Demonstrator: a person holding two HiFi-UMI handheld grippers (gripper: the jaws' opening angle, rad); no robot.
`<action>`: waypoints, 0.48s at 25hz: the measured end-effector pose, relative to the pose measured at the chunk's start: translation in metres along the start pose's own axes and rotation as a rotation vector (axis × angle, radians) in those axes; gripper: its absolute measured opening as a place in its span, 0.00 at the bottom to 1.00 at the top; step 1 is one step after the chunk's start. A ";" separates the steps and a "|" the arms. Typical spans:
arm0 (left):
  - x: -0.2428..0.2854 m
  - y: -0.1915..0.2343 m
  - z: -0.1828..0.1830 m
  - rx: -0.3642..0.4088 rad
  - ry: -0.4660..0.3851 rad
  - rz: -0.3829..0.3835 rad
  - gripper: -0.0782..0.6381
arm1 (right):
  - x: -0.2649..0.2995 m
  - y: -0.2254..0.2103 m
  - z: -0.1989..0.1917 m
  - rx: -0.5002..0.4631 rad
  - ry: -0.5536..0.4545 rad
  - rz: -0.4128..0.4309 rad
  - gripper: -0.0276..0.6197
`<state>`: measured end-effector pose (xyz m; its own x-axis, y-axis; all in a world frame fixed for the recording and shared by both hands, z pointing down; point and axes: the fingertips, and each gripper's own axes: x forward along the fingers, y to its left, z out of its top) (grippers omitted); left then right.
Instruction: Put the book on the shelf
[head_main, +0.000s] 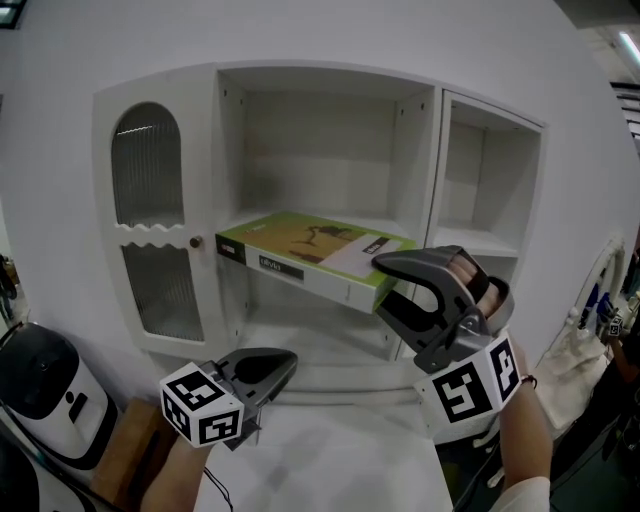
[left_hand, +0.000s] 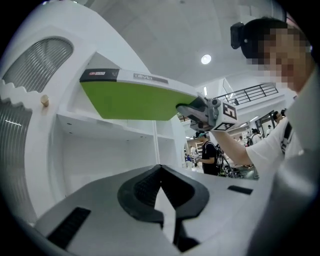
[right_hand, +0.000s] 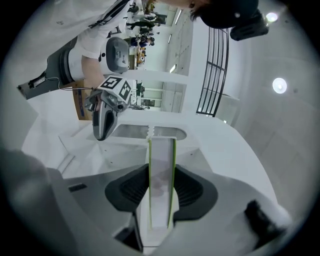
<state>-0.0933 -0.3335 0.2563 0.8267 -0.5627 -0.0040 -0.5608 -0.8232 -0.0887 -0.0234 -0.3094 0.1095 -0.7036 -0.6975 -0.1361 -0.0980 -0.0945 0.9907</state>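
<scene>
The right gripper (head_main: 388, 284) has its jaws clamped on 1 edge of the green book (head_main: 300, 245), held flat at the mouth of the white cabinet (head_main: 330, 88), just above its middle shelf (head_main: 405, 232). To my eye, it should go in level and square between the 2 side walls, and be released only once the board bears it. The left gripper (head_main: 283, 366) hangs low, jaws closed on nothing.

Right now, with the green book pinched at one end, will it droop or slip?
Probably stiff: the book juts out straight from the right tongs with no visible sag. It is likely fairly heavy at that reach, so it may pivot downward in the grip. The cover looks smooth, so slipping is possible; the ribbed pads should help.
</scene>
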 end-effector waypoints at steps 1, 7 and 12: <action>-0.003 -0.004 -0.002 0.007 0.001 0.001 0.12 | 0.000 0.001 0.000 0.003 0.004 0.000 0.28; -0.016 -0.003 -0.008 0.026 0.003 0.003 0.12 | 0.025 0.007 -0.017 0.013 0.056 0.012 0.28; -0.022 0.013 -0.016 0.017 0.010 0.004 0.12 | 0.056 0.013 -0.036 0.027 0.095 0.028 0.28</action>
<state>-0.1191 -0.3331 0.2709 0.8239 -0.5667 0.0059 -0.5630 -0.8197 -0.1056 -0.0390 -0.3758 0.1151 -0.6364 -0.7641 -0.1060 -0.0992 -0.0552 0.9935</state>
